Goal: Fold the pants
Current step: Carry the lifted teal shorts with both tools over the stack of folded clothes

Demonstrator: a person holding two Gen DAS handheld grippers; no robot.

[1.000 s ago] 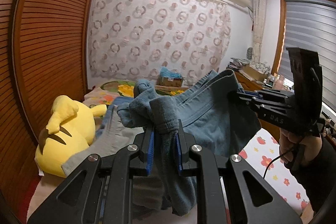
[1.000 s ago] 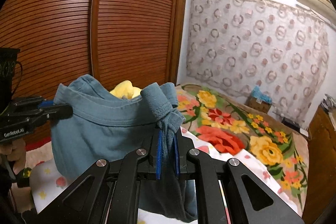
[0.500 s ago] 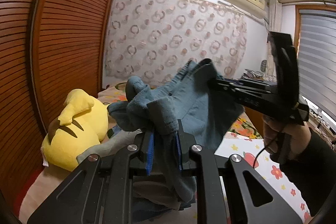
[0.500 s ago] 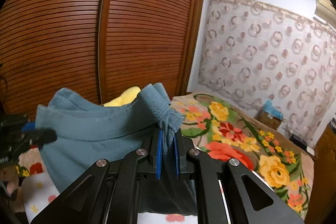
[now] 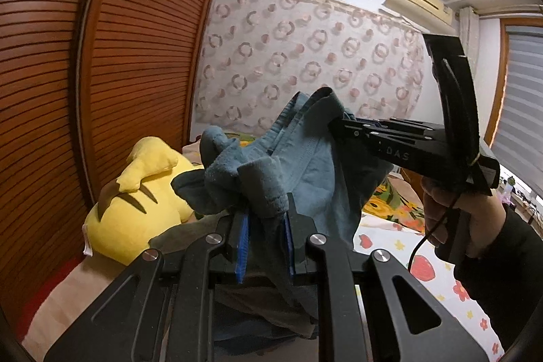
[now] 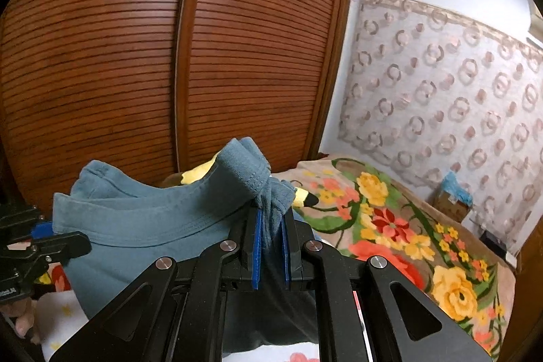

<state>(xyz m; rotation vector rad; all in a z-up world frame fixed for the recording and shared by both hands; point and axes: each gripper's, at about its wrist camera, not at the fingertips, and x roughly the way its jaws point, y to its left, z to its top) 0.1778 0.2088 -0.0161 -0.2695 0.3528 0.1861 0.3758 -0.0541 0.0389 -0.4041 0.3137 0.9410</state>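
Blue-grey pants (image 5: pixel 305 165) hang in the air above the bed, held by both grippers. My left gripper (image 5: pixel 264 219) is shut on a bunched part of their edge. My right gripper (image 6: pixel 271 226) is shut on another bunched corner of the pants (image 6: pixel 142 226). In the left wrist view the right gripper (image 5: pixel 336 124) comes in from the right, pinching the cloth. In the right wrist view the left gripper (image 6: pixel 78 241) shows at the left edge. The lower part of the pants is hidden behind the gripper frames.
A yellow plush toy (image 5: pixel 135 202) lies by the wooden louvred wardrobe (image 6: pixel 169 56). Other clothes (image 5: pixel 183 233) are piled beneath the pants. A flowered blanket (image 6: pixel 390 219) covers the bed. A patterned curtain (image 5: pixel 305 56) hangs behind, with a cardboard box (image 6: pixel 451 202) below it.
Both grippers have risen and swung left toward the wardrobe with the pants in them. They have also come closer together, bunching the cloth between them.
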